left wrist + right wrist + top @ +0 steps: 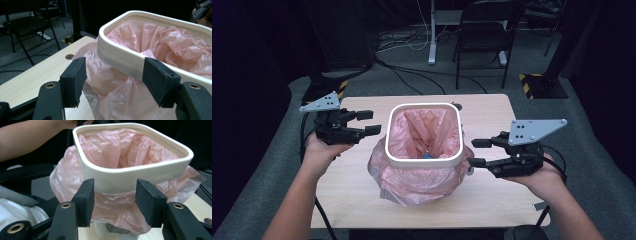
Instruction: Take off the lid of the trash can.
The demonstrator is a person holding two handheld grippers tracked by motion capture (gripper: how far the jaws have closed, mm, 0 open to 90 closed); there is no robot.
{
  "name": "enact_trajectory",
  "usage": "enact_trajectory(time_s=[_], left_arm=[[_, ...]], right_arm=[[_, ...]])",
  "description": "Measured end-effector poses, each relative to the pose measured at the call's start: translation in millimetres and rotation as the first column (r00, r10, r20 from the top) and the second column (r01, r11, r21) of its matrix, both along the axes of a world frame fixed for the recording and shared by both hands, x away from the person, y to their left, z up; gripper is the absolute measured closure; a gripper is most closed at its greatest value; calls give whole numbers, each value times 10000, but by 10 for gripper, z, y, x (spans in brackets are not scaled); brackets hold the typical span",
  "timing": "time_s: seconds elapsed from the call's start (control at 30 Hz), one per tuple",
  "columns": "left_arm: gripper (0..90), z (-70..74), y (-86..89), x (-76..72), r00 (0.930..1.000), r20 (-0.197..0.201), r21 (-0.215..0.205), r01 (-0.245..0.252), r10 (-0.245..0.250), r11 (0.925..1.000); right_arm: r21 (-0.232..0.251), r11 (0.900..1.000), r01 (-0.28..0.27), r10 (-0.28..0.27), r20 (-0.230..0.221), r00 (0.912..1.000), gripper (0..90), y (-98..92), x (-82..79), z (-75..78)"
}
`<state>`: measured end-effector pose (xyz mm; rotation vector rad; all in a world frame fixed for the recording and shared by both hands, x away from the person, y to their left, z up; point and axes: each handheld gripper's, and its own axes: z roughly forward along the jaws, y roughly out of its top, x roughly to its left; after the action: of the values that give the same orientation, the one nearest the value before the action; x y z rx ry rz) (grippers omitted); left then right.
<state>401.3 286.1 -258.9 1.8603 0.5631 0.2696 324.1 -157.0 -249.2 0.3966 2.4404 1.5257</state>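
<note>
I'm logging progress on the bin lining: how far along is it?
Done: the pink bag lines the bin, its edge draped out under the white rim ring. In hand: nothing; the left tongs and right tongs stand open beside it. Left: probably tidying the loose skirt.

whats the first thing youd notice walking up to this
A white bin lined with a pink bag stands mid-table, the bag's loose plastic spilling out below the rim. A hand-held gripper flanks it on each side, left and right, both open and clear of the bin.
</note>
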Motion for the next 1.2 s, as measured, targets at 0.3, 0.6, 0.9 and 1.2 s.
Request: enact_trajectory(time_s=[0.3,0.6,0.9,1.2], left_arm=[[373,88,-93,69,9999,101,137,55,-56,9999],[420,139,-160,175,9999,42,-23,153,-153,9999],[450,128,-256,299,9998,-89,69,166,-165,9998],[515,117,-386,395,9998,-111,364,159,-155,9992]], right_arm=[[-294,9982,-518,522,123,9986,508,113,-6,86],[-188,9962,-851,855,250,9960,533,207,-6,113],[30,9936,-1130,1130,126,9935,536,218,23,137],[-57,9874,-1580,1580,59,9874,562,325,30,122]])
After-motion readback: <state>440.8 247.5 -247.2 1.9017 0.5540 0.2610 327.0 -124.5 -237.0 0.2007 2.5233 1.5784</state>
